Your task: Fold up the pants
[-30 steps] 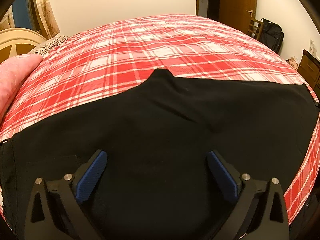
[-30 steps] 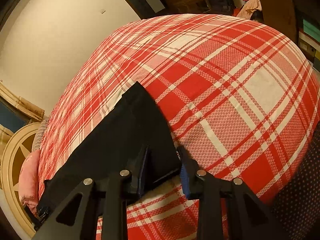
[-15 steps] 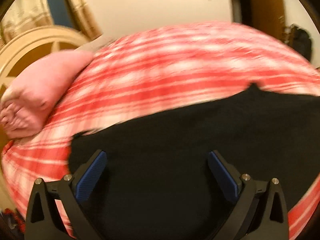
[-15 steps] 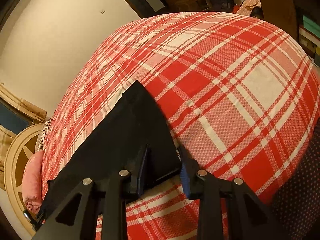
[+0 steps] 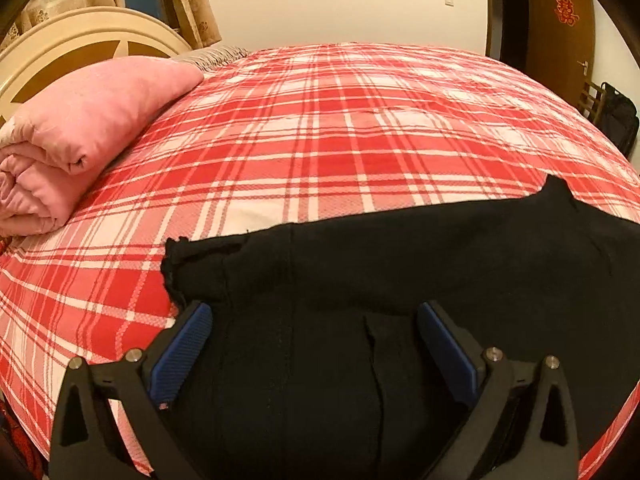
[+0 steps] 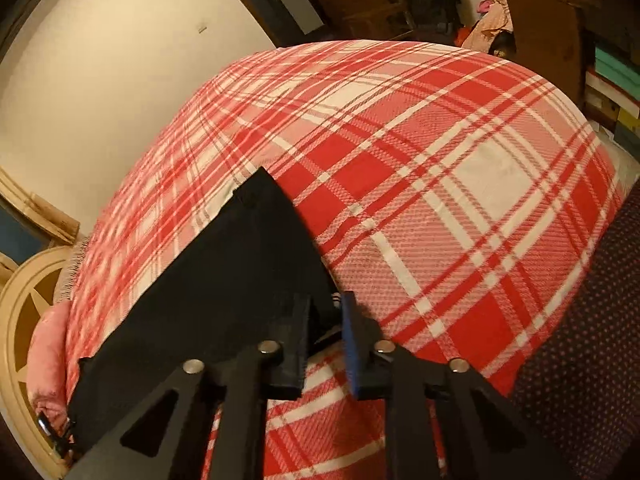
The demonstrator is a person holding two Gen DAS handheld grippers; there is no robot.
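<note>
Black pants lie flat across the near side of a bed with a red plaid cover. My left gripper hovers over the pants' left end, open wide, with its blue pads apart and nothing pinched. That end has a ragged edge just ahead of the left pad. In the right wrist view the pants taper to a point on the cover. My right gripper is nearly closed, with the near corner of the cloth between its fingers and draped over the left finger.
A folded pink quilt rests at the left by the cream headboard. A wooden door and a black bag stand beyond the bed on the right. Dark dotted fabric fills the right wrist view's lower right.
My left gripper has swung left along the pants to their left end, bringing the pink quilt into view; it stayed open. The right gripper has barely moved and keeps its hold.
</note>
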